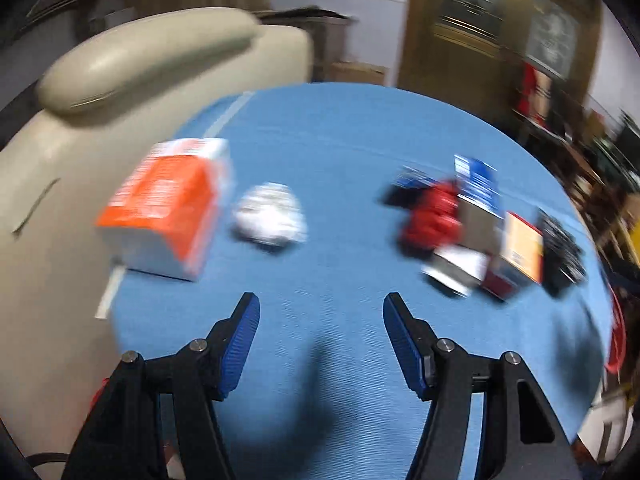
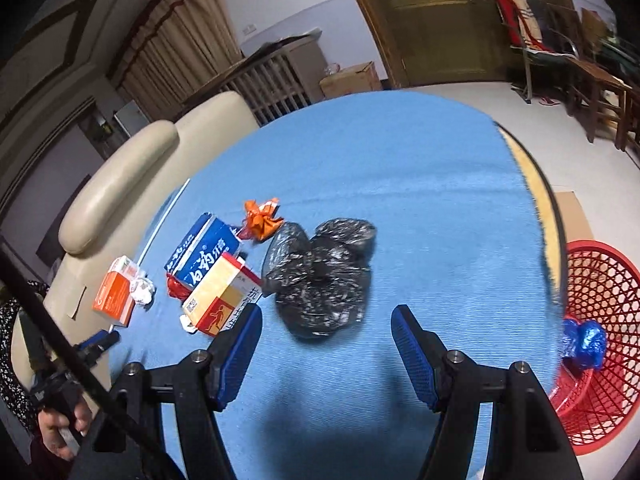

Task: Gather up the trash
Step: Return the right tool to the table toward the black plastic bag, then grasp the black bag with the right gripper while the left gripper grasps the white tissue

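Observation:
Trash lies on a round table with a blue cloth [image 2: 400, 184]. A crumpled black plastic bag [image 2: 320, 272] lies just ahead of my right gripper [image 2: 326, 324], which is open and empty. Left of it are a yellow and red box [image 2: 218, 294], a blue toothpaste box [image 2: 202, 252], an orange wrapper [image 2: 262, 216], an orange and white box [image 2: 114, 296] and a white paper wad [image 2: 142, 290]. My left gripper [image 1: 320, 312] is open and empty above the cloth [image 1: 328, 152], with the orange box [image 1: 168, 208] and white wad [image 1: 270, 216] ahead left. The view is blurred.
A red mesh basket [image 2: 604, 320] stands on the floor right of the table, with a blue crumpled bag [image 2: 582, 342] in it. A beige sofa [image 2: 120, 176] borders the table's left side. Wooden chairs [image 2: 592, 76] stand at the far right.

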`<state>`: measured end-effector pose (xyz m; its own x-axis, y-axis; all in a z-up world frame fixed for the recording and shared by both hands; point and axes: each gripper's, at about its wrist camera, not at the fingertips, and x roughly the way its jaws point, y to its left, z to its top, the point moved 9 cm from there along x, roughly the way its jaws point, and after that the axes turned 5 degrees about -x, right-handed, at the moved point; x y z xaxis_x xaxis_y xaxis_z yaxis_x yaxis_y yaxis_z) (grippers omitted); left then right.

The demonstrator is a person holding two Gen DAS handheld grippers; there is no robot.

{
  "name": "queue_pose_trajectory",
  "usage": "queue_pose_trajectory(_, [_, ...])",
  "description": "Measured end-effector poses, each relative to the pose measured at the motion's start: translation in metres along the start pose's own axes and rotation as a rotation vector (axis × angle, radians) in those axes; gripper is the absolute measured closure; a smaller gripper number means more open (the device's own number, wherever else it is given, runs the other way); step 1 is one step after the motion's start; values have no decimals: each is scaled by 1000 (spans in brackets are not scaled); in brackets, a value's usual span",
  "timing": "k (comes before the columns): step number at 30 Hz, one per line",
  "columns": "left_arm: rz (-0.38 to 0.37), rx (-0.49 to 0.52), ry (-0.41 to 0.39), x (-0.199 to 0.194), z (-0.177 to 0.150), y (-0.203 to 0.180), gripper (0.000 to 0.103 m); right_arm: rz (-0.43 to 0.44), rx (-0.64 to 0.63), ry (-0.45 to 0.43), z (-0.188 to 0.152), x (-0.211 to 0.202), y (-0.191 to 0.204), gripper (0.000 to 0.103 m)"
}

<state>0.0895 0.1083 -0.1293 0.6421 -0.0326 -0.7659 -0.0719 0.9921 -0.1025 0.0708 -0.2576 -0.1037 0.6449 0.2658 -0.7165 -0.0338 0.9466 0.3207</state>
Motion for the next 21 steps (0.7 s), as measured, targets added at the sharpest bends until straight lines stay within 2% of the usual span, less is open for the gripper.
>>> queue_pose_trajectory(2, [27,-41,-26,0,13,23,38,1,2,18,-2,8,3,32])
queue_pose_trajectory(6, [50,-96,-44,14,39,42,36,-10,1,39,-1,19,6,32])
queue_pose_trajectory(16, [74,-8,5,69,84,30,36,-36,63,75,16,51,-12,32])
queue_pose_trajectory(21, [32,26,57,91,89,22,36,-15,92,105,20,78,-12,32])
